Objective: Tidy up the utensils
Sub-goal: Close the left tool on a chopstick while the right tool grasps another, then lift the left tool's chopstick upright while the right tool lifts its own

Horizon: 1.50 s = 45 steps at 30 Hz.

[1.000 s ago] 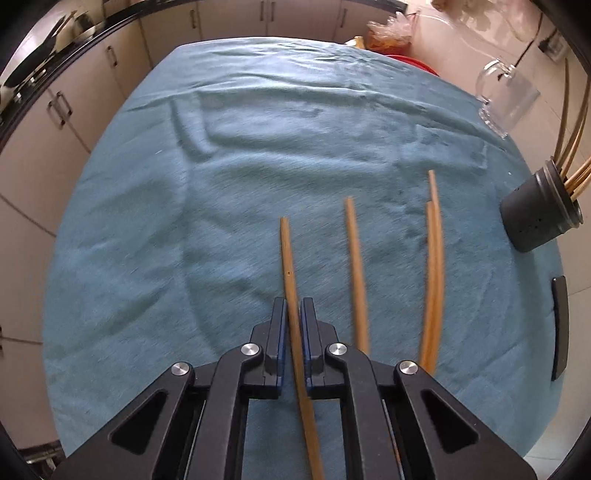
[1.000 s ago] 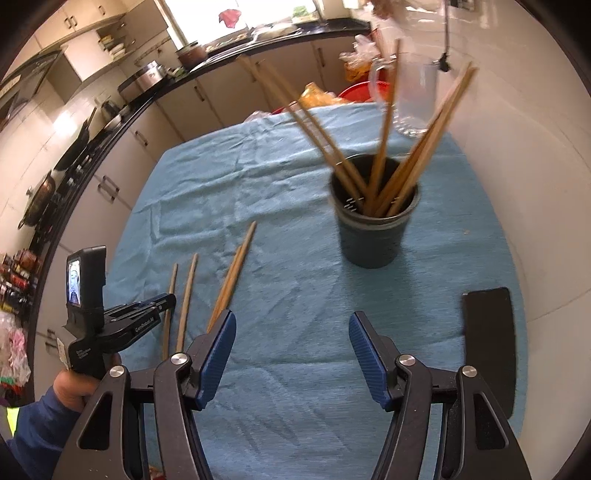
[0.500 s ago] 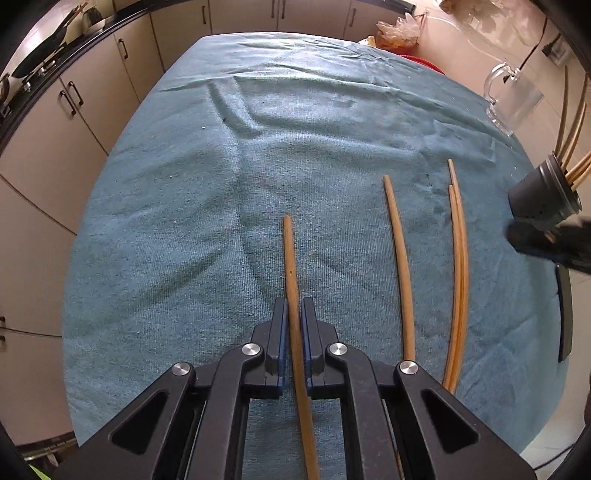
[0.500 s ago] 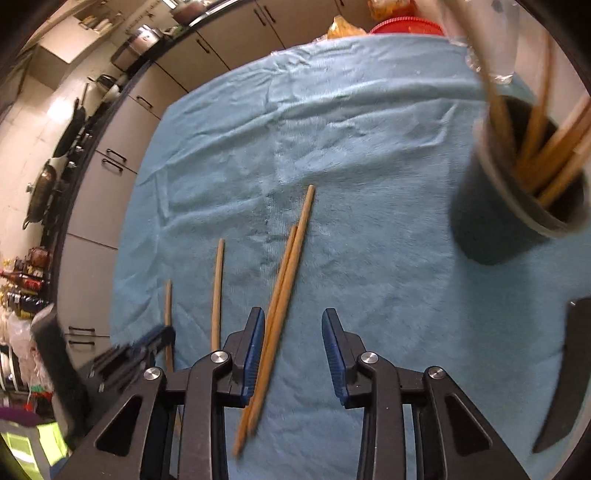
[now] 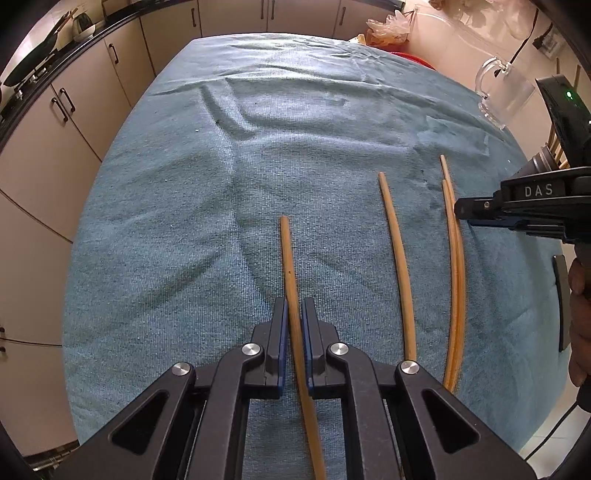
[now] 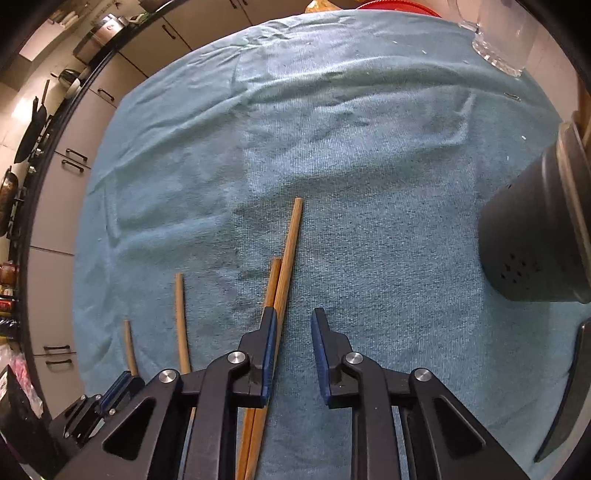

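Note:
Several wooden chopsticks lie on a blue cloth [image 5: 258, 166]. My left gripper [image 5: 294, 306] is shut on the leftmost chopstick [image 5: 286, 254], which sticks out ahead between the pads. A single chopstick [image 5: 397, 251] and a touching pair [image 5: 456, 258] lie to its right. My right gripper [image 6: 293, 325] is open, low over the pair [image 6: 286, 258]; the pair runs just inside its left finger [image 6: 269, 332]. The right gripper also shows in the left wrist view [image 5: 517, 210]. A dark holder [image 6: 535, 240] with chopsticks stands at the right.
A glass mug [image 5: 506, 96] stands at the cloth's far right corner. A black flat object [image 6: 569, 398] lies near the right edge beside the holder. Kitchen cabinets [image 5: 74, 122] run along the left beyond the table's edge. A red bowl [image 6: 399, 5] sits behind the table.
My right gripper has dropped and moved left from the holder to the pair of chopsticks, its jaws narrowing. My left gripper stays shut on its chopstick and has lifted slightly.

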### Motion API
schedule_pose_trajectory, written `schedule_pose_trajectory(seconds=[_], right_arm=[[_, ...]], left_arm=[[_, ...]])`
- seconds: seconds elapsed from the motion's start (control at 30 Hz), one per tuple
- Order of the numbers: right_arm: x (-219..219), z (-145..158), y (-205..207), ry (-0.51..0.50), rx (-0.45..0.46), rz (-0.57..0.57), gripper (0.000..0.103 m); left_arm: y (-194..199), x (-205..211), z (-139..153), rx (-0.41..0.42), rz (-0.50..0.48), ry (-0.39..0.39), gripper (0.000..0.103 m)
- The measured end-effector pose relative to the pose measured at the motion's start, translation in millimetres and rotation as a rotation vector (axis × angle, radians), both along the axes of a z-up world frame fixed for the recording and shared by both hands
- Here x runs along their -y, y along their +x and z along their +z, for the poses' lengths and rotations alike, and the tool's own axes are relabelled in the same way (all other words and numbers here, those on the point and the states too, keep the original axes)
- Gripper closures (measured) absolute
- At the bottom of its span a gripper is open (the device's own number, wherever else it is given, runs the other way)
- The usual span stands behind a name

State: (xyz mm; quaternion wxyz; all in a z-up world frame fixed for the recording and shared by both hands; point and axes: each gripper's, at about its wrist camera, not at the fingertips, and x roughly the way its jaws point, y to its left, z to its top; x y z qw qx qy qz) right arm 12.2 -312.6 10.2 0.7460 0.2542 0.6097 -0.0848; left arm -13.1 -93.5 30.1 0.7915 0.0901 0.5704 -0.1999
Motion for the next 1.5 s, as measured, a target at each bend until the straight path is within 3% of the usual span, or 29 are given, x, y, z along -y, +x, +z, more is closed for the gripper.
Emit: schedule_pose_trajectory(seconds=[0.3, 0.53, 0.6, 0.8, 1.1, 1.5], right_arm=[[-7.5, -0.6, 28.0, -0.129, -0.053, 0.053, 0.085], [-4.1, 0.6, 29.6, -0.128, -0.031, 0.102, 0.096], [3.1, 4.8, 17.3, -0.060, 0.015, 0.063, 0.096], [2.5, 52.7, -16.1, -0.048, 0.203, 0.048, 0.096], [-14.1, 121.9, -72.7, -0.128, 0.422, 0.035, 0.096], [-15.8, 149.8, -125.6, -0.154, 0.505, -0.032, 0.096]], left_arm=[[7.0, 7.5, 0.2, 0.009, 0.001, 0.019, 0.095], [14.5, 9.1, 0.5, 0.006, -0.004, -0.016, 0.097], [14.7, 5.4, 2.1, 0.000, 0.004, -0.041, 0.097], [9.4, -1.3, 34.8, 0.052, 0.016, -0.124, 0.097], [-4.0, -2.7, 86.5, 0.143, -0.007, -0.205, 0.097], [-19.5, 0.3, 110.4, 0.190, -0.038, -0.227, 0.097]])
